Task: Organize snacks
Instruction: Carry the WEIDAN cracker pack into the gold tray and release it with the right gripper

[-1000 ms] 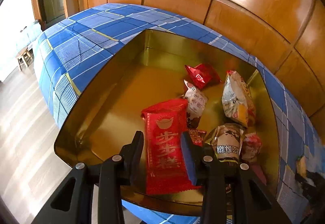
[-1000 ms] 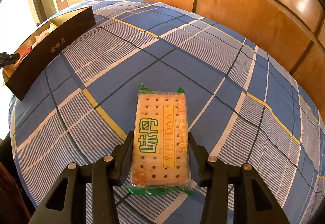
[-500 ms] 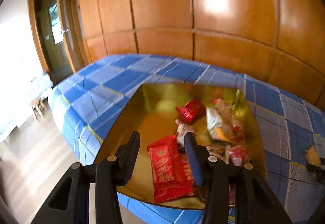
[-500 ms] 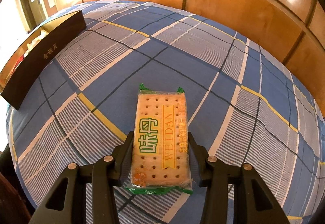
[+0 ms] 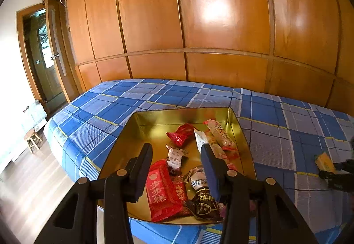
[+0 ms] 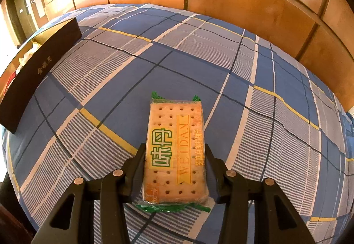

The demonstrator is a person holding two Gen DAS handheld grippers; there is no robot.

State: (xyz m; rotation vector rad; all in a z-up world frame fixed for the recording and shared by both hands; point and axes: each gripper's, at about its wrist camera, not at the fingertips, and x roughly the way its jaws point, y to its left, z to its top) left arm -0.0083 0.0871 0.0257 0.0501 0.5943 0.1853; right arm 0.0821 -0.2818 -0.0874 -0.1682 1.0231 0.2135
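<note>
Hovering left gripper (image 5: 176, 157) above tin (image 5: 245, 140), empty-jawed

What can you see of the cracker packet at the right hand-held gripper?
The cracker packet is a flat rectangular clear wrapper with green crimped ends, showing a pale, hole-dotted cracker, green characters and a yellow WEIDAN band. It looks sealed and points away from the camera. The right hand-held gripper clamps its long sides over the plaid sheet.

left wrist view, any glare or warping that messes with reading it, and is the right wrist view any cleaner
Left wrist view: a white glare patch on the wood panels, blown-out brightness at the left edge, strong fisheye bending of the panel lines; the gold tin and its snacks stay readable. Right wrist view: a smaller glare patch top right, the checked bedsheet bulges, the cracker pack is sharp.
</note>
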